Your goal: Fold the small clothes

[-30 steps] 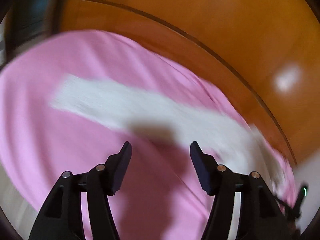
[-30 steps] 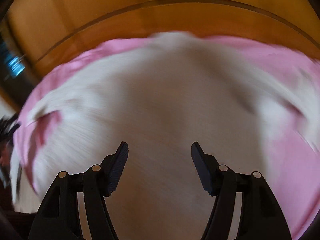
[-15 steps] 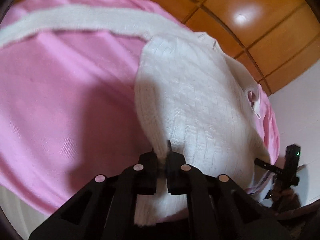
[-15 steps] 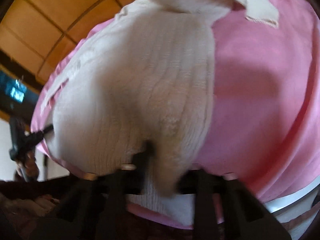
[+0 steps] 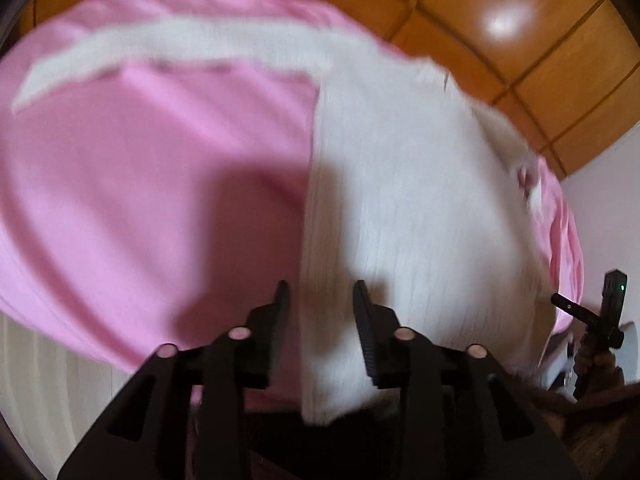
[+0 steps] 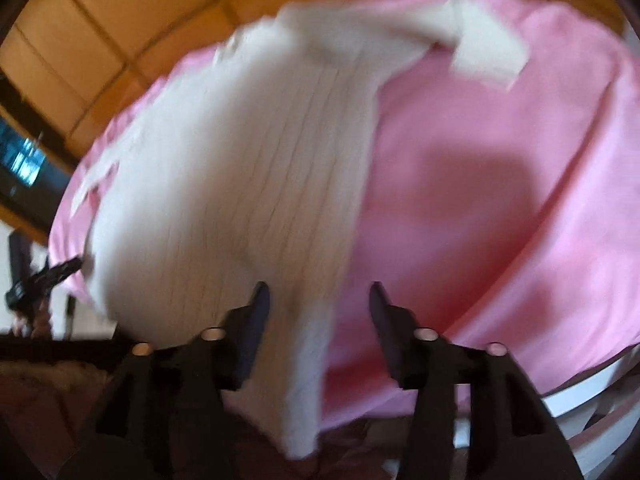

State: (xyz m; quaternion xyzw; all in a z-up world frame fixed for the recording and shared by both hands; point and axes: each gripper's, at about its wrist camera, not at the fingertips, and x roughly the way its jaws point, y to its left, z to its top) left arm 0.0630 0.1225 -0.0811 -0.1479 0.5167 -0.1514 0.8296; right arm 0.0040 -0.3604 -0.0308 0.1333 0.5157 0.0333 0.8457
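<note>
White knit sweater [image 5: 408, 200] spread flat on pink cloth [image 5: 160, 184] covering round surface [image 6: 592, 388]. Left tool [image 5: 320, 308] over sweater's near left edge, jaws opening, edge lying between them, pads clear of knit. Right tool [image 6: 318, 304] over near right edge, jaws opening, released; hem corner between them, not pinched. One sleeve stretched away to far left of left tool, other bent at far right of right tool. Both views blurred. Wooden floor [image 5: 520, 64] beyond.

Warm light, motion blur, fisheye warp, floor [image 5: 500, 24] glare.
</note>
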